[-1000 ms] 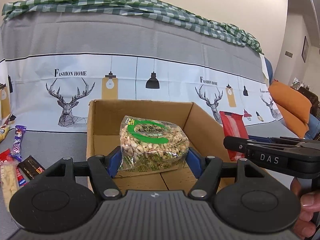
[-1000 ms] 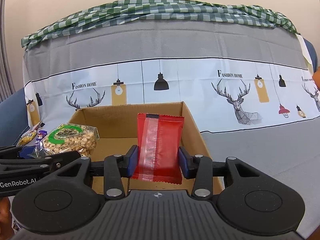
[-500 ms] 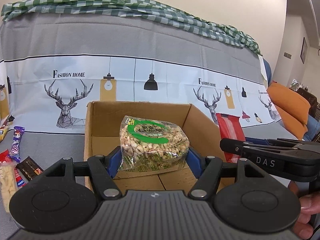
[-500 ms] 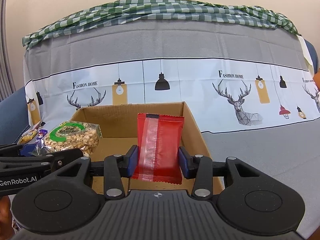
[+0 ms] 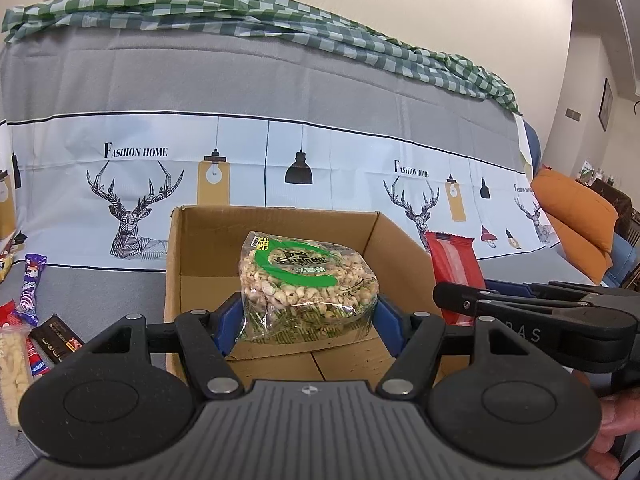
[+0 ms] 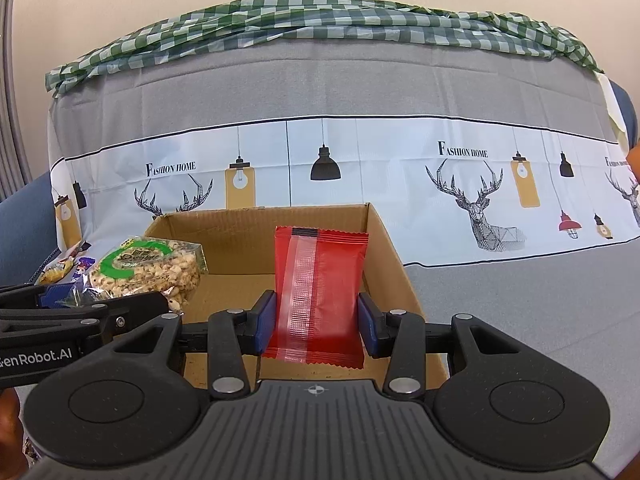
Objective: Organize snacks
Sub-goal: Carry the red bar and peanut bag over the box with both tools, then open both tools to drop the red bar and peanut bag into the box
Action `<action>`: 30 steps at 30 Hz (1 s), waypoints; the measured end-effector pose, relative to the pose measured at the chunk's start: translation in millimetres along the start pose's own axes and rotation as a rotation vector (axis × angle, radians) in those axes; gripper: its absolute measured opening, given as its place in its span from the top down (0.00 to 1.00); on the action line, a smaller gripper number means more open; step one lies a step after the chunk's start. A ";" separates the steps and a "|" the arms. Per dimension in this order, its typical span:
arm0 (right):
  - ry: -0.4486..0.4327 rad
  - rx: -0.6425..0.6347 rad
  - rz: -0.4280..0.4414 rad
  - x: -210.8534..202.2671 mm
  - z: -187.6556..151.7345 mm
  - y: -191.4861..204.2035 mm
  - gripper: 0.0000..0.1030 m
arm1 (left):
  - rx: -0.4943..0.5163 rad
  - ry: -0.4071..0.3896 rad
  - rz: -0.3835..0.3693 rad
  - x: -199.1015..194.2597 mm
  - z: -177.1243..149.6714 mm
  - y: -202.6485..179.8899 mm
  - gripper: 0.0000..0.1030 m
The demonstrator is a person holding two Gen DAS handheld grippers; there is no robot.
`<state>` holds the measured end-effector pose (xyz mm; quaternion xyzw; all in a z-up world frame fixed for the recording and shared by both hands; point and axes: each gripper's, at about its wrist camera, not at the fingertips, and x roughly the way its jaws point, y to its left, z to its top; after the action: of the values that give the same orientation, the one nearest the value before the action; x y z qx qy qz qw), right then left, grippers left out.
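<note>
An open cardboard box stands on a grey cloth-covered surface. My left gripper is shut on a clear bag of puffed snacks with a green ring label, held above the box's inside. Over the right half of the same box, my right gripper is shut on a red snack packet, held upright. Each gripper shows at the edge of the other's view.
Several small snack packets lie on the cloth left of the box, among them a purple bar and a dark bar. An orange cushion sits far right. A checked cloth drapes the backrest behind.
</note>
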<state>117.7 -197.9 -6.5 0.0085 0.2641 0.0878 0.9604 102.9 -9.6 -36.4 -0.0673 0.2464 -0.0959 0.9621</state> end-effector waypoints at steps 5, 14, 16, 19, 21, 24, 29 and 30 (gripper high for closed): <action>0.000 -0.001 0.001 0.6 0.0 0.0 0.57 | -0.004 -0.004 -0.006 -0.9 0.0 0.0 0.30; -0.006 -0.004 -0.035 1.0 0.7 -0.9 0.28 | 0.028 -0.054 -0.035 -6.3 0.8 -9.6 0.14; -0.004 0.006 -0.036 1.8 1.2 -2.4 0.28 | 0.022 -0.083 -0.032 -8.5 -0.7 -8.3 0.14; 0.000 0.022 -0.043 3.0 0.8 -2.4 0.28 | 0.035 -0.122 -0.035 -14.3 -0.5 -6.4 0.16; -0.001 0.030 -0.047 3.2 1.0 -0.6 0.28 | 0.049 -0.123 -0.034 -18.1 -0.1 -3.4 0.21; -0.006 0.038 -0.046 2.7 1.0 4.3 0.28 | 0.040 -0.086 -0.041 -23.5 1.5 7.4 0.39; -0.026 0.037 -0.025 -1.8 0.5 25.5 0.30 | -0.024 -0.040 -0.022 -42.1 3.6 39.5 0.58; -0.030 0.036 -0.016 -2.8 0.0 31.4 0.33 | -0.032 -0.029 -0.014 -46.9 4.0 48.3 0.61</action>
<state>110.1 -167.5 -3.1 0.0249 0.2513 0.0752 0.9647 71.9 47.9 -19.8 -0.0857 0.2335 -0.0977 0.9636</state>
